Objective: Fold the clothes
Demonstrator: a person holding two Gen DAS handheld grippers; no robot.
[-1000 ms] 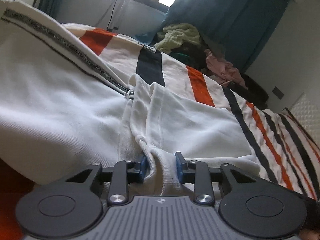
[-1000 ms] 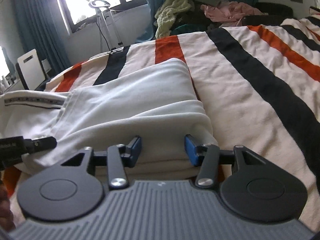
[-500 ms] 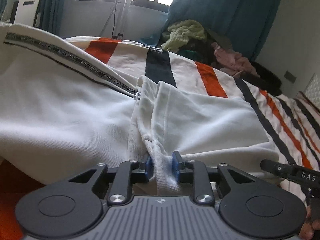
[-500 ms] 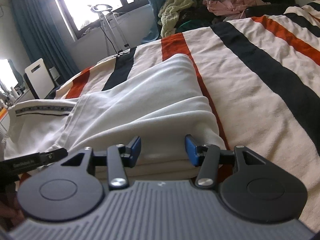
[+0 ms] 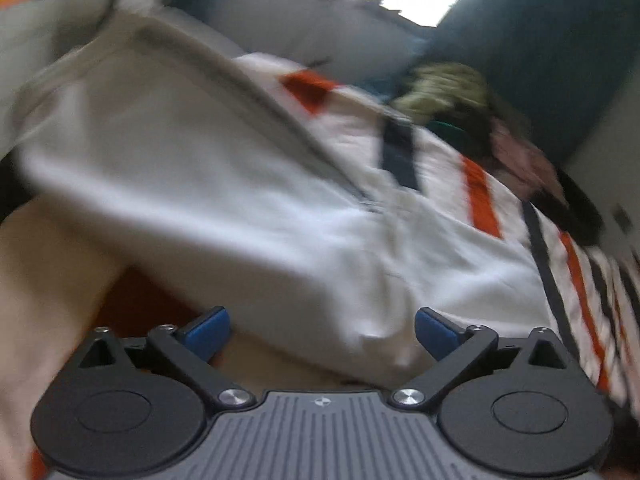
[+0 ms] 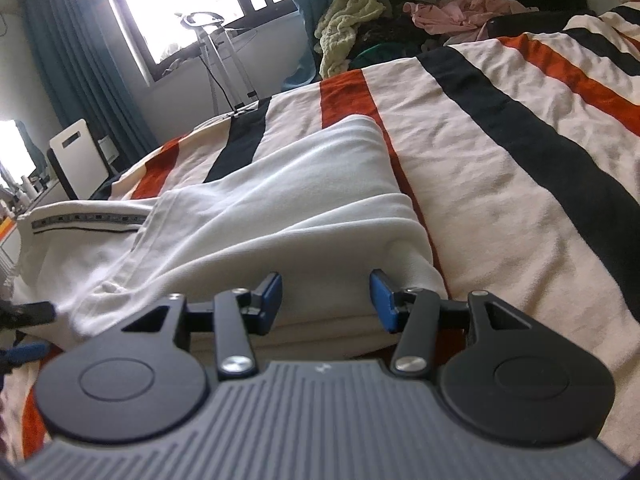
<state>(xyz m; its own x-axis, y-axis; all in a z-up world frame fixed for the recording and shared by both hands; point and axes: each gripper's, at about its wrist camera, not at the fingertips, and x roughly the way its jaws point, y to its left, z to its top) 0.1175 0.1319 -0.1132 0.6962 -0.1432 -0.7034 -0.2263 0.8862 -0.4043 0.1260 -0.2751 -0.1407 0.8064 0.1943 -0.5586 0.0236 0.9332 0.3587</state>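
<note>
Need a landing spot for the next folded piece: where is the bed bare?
Bare striped bedspread lies right of the white garment, from its right edge outward. Crowded: the clothes pile at the far end, and the garment's spread left part toward the window.

Between our right gripper's [image 6: 325, 294] spread jaws lies the folded white knit garment [image 6: 280, 200], resting on the striped cream, orange and black bedspread [image 6: 520, 184]. Ahead and beyond, a heap of crumpled clothes [image 6: 400, 28] sits behind the bed's far edge.

Matt white cloth garment [image 6: 256, 216]
</note>
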